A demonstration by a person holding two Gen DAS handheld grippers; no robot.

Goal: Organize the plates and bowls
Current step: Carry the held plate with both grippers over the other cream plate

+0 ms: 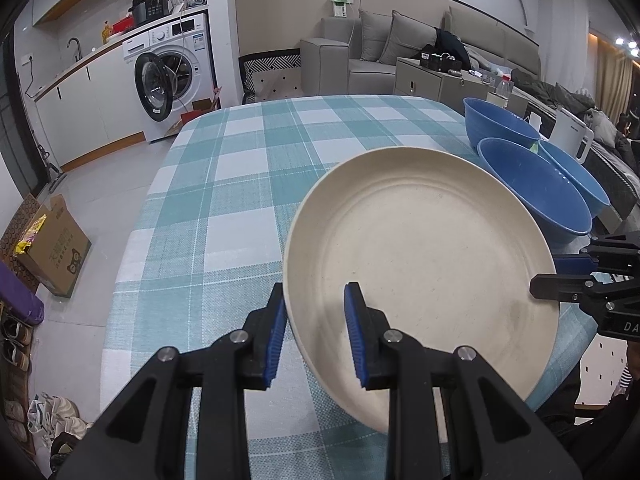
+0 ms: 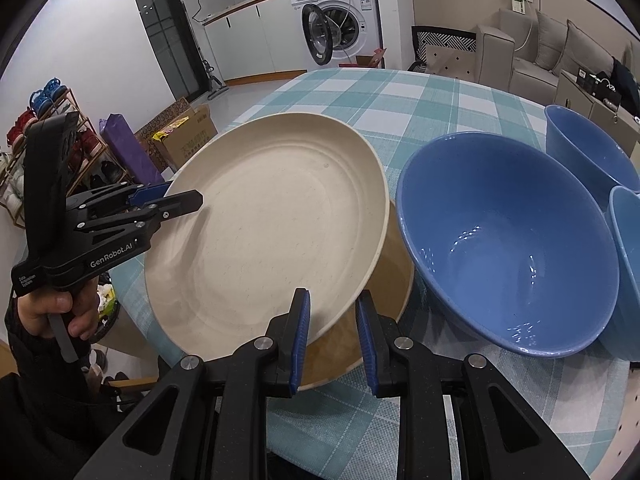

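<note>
A cream plate (image 1: 420,264) is tilted above the checked table; it also shows in the right wrist view (image 2: 272,224). My left gripper (image 1: 316,332) straddles its near-left rim with the jaws partly apart, seen from the side in the right wrist view (image 2: 176,198). My right gripper (image 2: 332,340) straddles the opposite rim, jaws partly apart; it appears at the right edge of the left wrist view (image 1: 560,276). Under the plate lies a second cream plate (image 2: 396,280). A blue bowl (image 2: 508,248) stands right of it, with two more blue bowls (image 2: 584,148) behind.
The table (image 1: 224,184) has a teal checked cloth, with floor beyond its left edge. A cardboard box (image 1: 56,248), shoes and a shoe rack (image 2: 48,140) sit on the floor at left. A washing machine (image 1: 172,72) and a sofa (image 1: 380,48) stand behind.
</note>
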